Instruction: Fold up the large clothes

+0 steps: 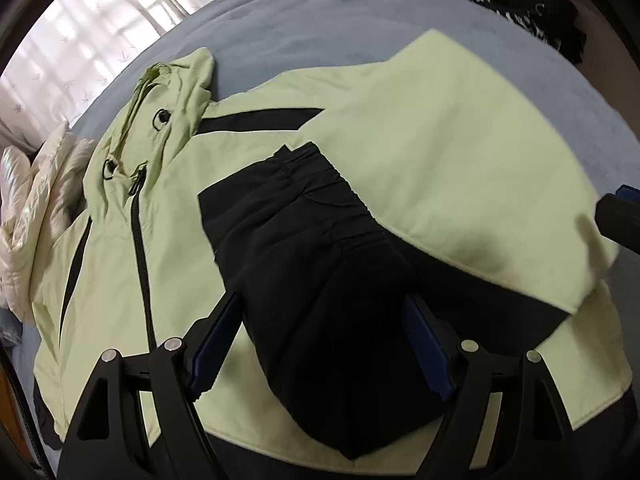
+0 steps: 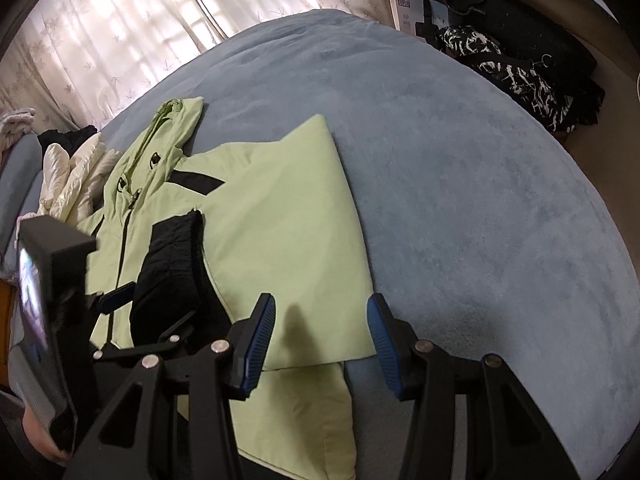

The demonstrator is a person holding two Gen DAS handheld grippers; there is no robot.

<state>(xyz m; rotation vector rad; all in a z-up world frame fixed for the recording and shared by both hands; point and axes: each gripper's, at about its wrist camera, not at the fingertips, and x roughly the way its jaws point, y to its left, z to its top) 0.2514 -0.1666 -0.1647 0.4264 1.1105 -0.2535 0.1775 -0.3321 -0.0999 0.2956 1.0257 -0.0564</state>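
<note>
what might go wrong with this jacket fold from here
The black sleeve cuff lies loose between the open left tongs; lifting away could snag it and undo the fold. The folded green panel sits unpinned under the open right tongs and may spring back.

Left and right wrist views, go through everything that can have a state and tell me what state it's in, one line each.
Green jacket: front up on the blue blanket, zipped, one side folded over.
Black sleeve cuff: laid across the jacket's front.
Hood: flat, spread out beyond the collar.
Left gripper: open, jaws on either side of the black sleeve.
Right gripper: open, over the folded side's lower edge.
White puffer jacket: crumpled beside the green one.
</note>
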